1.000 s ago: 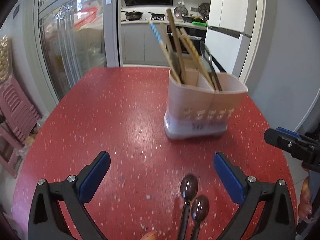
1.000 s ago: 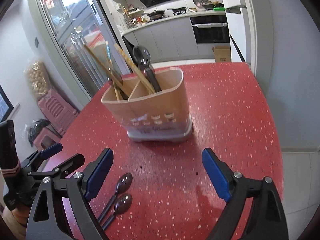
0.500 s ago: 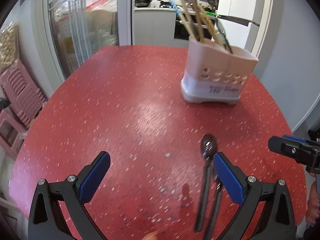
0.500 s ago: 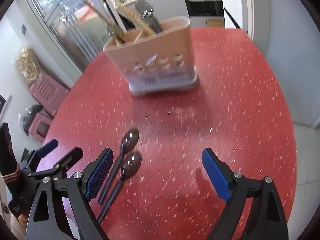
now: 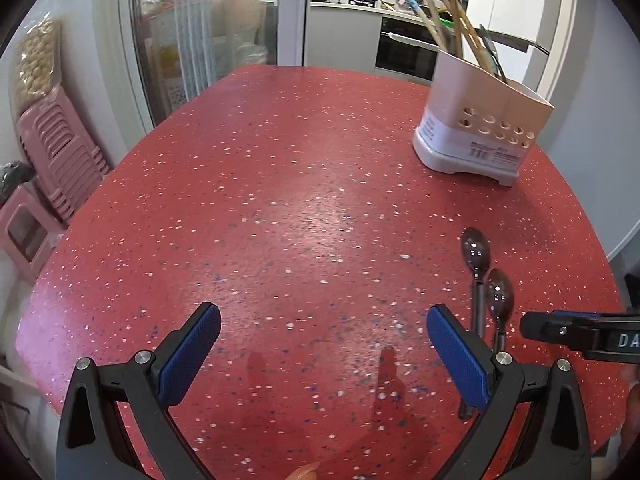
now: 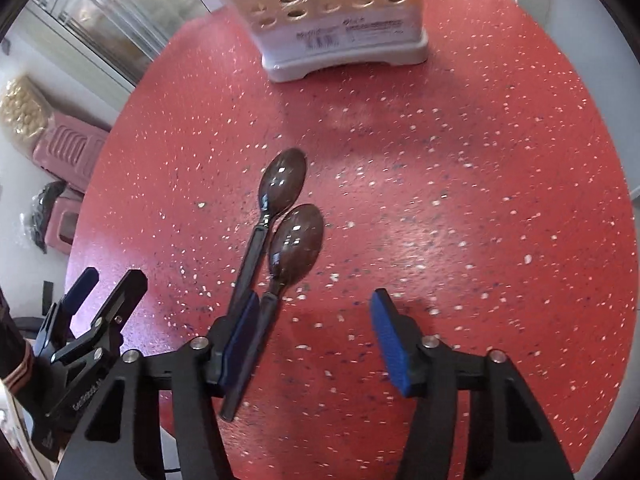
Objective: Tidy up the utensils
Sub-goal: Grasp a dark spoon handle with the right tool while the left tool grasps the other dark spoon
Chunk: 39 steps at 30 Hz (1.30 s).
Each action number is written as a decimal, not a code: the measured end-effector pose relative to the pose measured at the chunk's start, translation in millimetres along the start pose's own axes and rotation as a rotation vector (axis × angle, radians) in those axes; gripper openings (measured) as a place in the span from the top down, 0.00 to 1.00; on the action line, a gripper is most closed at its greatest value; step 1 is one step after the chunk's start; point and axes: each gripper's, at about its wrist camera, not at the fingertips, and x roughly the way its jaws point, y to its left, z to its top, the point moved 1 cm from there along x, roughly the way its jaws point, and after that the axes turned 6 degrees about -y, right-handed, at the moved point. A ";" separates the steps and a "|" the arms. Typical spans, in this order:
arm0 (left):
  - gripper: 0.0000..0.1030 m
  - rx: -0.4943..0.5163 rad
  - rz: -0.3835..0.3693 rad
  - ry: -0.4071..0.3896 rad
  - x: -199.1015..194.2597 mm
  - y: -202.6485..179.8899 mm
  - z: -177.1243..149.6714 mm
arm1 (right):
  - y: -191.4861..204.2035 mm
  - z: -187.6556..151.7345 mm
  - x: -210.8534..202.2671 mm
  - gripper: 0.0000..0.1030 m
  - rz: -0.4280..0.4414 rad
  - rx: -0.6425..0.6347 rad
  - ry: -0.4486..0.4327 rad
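Note:
Two dark spoons lie side by side on the red speckled table (image 5: 280, 200): a farther spoon (image 6: 282, 184) and a nearer spoon (image 6: 298, 240). They also show in the left wrist view, the farther spoon (image 5: 475, 250) and the nearer spoon (image 5: 500, 294). My right gripper (image 6: 316, 332) is open and low over the spoon handles, its left finger above them. My left gripper (image 5: 324, 352) is open and empty, left of the spoons. A beige utensil holder (image 5: 480, 128) with chopsticks and utensils stands at the far right, and in the right wrist view (image 6: 336, 12).
Pink plastic stools (image 5: 60, 152) stand off the table's left edge. A glass door (image 5: 200, 32) and a kitchen counter (image 5: 360, 8) lie beyond the far edge. The table's right edge curves near the wall.
Both grippers have pulled back and tilted down. The right gripper has dropped over the spoon handles. The left gripper has swung left, so the spoons sit at its right.

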 end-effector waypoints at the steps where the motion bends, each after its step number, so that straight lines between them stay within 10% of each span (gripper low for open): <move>1: 0.00 -0.004 0.003 -0.001 -0.3 1.6 0.5 | 3.6 0.2 1.9 0.41 -0.010 -0.003 0.002; 16: 0.00 -0.007 0.020 -0.004 -3.1 18.4 1.0 | 57.0 -4.7 27.1 0.53 -0.220 -0.199 0.039; 21: 0.00 0.014 0.005 0.006 -2.9 8.5 2.1 | 59.4 -9.8 24.1 0.85 -0.208 -0.230 0.034; 39: 0.07 0.271 -0.167 0.192 26.6 -102.1 6.2 | -23.8 -2.7 -15.1 0.88 -0.059 -0.150 -0.072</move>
